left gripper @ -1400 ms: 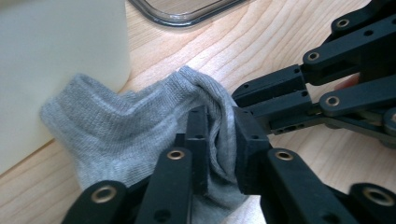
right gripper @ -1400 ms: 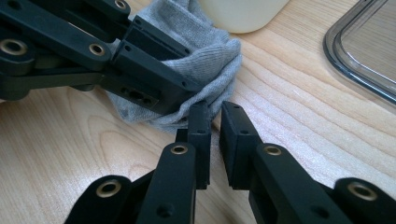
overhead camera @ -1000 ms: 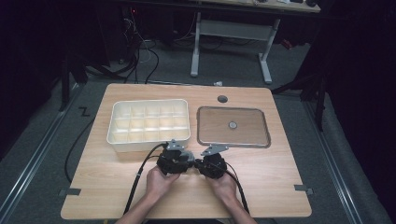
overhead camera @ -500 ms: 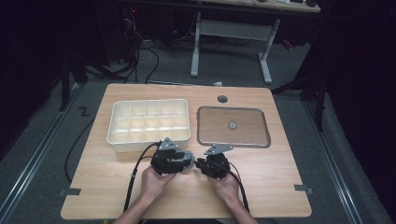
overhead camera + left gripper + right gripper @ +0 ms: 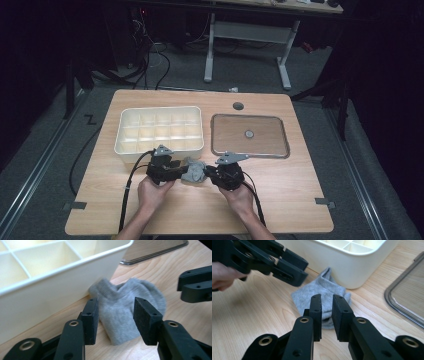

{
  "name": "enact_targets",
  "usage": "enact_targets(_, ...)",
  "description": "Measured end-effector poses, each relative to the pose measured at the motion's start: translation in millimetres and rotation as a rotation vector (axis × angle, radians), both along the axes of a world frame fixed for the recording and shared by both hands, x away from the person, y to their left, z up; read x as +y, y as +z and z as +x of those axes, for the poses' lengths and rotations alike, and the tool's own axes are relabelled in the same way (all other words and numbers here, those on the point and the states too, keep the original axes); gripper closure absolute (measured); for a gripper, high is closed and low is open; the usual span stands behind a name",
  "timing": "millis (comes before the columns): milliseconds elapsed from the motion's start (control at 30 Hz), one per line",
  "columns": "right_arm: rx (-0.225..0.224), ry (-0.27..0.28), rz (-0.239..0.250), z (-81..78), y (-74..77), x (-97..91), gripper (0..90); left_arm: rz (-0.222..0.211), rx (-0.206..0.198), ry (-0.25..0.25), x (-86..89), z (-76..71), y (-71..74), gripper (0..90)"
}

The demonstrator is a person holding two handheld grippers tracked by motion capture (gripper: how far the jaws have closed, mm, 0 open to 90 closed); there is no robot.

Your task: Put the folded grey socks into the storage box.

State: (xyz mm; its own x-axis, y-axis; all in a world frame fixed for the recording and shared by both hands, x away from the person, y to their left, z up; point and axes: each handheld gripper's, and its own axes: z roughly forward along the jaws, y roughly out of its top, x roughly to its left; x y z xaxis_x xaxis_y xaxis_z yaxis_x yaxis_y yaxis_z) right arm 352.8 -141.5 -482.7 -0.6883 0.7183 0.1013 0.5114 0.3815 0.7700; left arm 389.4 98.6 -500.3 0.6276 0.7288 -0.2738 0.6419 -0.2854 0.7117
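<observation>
1. Dark room with cables and a metal-legged bench behind; at its centre a pale wooden table (image 5: 300,200) seen from above, a person's two hands reaching in from the near edge, each holding a black two-jaw gripper
2. Small grey sock (image 5: 194,171) lies crumpled flat on the wood, between the two grippers and just beside the near wall of a cream compartment tray (image 5: 159,131); in the left gripper view the sock's cuff (image 5: 106,288) looks to touch that wall
3. Shallow tray with a metal rim (image 5: 249,135) sits to the right of the cream one, well apart from the sock
4. Left gripper (image 5: 115,321): jaws have just been opening and now stand about half open, straddling the toe end of the sock (image 5: 125,312) without pressing on it
5. Right gripper (image 5: 327,315): jaws nearly together with a slim gap, poised over the sock's (image 5: 312,296) near edge; whether they pinch any fabric cannot be told
6. Handling, as a judgement: the sock looks light, soft and limp, not fragile or slippery; it will sag and fold when lifted
7. Best hold seems the thick ribbed cuff or a bunched fold, pinched firmly, one gripper at each end to keep it spread
</observation>
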Motion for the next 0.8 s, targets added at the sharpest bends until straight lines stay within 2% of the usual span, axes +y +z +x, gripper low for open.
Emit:
enact_targets(33,0.0,0.0,0.0,0.0,0.0,0.0,79.0,0.0,0.0,0.0,0.0,0.0,0.0,55.2)
enact_targets(67,0.003,-0.003,0.0,0.7,-0.3,1.6,78.9,-0.001,0.019,0.009,0.9,2.1,-4.6,55.2)
enact_targets(200,0.016,-0.011,-0.006,6.6,-6.5,8.1,76.8,-0.008,0.054,0.021,0.9,6.2,-15.0,53.6)
enact_targets(367,0.039,-0.039,-0.041,15.3,-17.1,11.3,75.5,-0.013,0.062,0.018,-4.3,8.2,-19.5,52.7)
enact_targets(500,0.055,-0.056,-0.07,19.6,-28.1,9.8,75.3,0.013,0.07,0.011,-7.8,8.3,-23.0,52.8)
enact_targets(567,0.053,-0.056,-0.071,20.2,-29.3,9.4,75.3,0.023,0.067,0.008,-9.7,7.6,-23.6,53.4)
enact_targets(633,0.055,-0.061,-0.091,21.2,-32.3,9.3,75.5,0.035,0.062,0.004,-11.3,6.8,-24.0,54.0)
enact_targets(800,0.046,-0.05,-0.113,22.5,-37.4,9.9,75.8,0.081,0.024,-0.008,-15.1,3.0,-23.7,57.1)
